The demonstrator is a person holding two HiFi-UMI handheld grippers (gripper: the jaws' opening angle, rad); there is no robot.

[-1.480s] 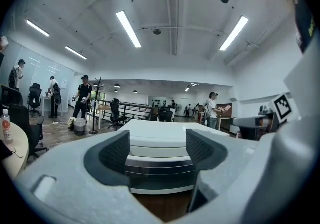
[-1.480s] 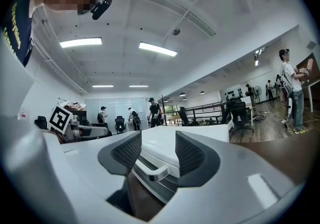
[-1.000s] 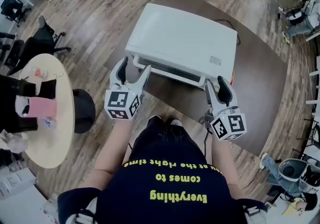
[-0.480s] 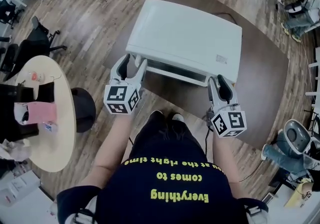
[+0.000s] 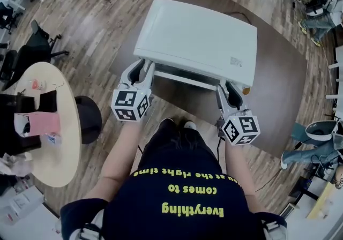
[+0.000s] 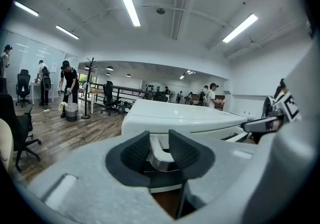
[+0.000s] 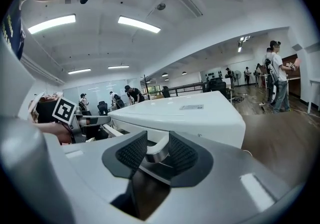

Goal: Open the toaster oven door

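Note:
A white toaster oven (image 5: 198,38) stands on a dark brown table (image 5: 278,89) with its door closed. Along the top of its front runs the silver door handle (image 5: 185,79). My left gripper (image 5: 142,66) is at the handle's left end. Its jaws have just been closing, and the curved end of the handle (image 6: 161,157) sits between the ribbed pads, which press on it. My right gripper (image 5: 228,89) is at the handle's right end. Its jaws have also just closed, and the pads clamp the handle (image 7: 159,152) there. The oven's front glass is hidden under its top.
A round beige table (image 5: 59,142) with small items stands at the left, and a black stool (image 5: 88,118) is beside it. Office chairs (image 5: 32,51) stand further left on the wooden floor. A seated person's legs (image 5: 305,150) show at the right edge.
Both grippers have sunk and moved in onto the ends of the handle. The left jaws went from wide open to narrow around the handle. The right jaws narrowed too.

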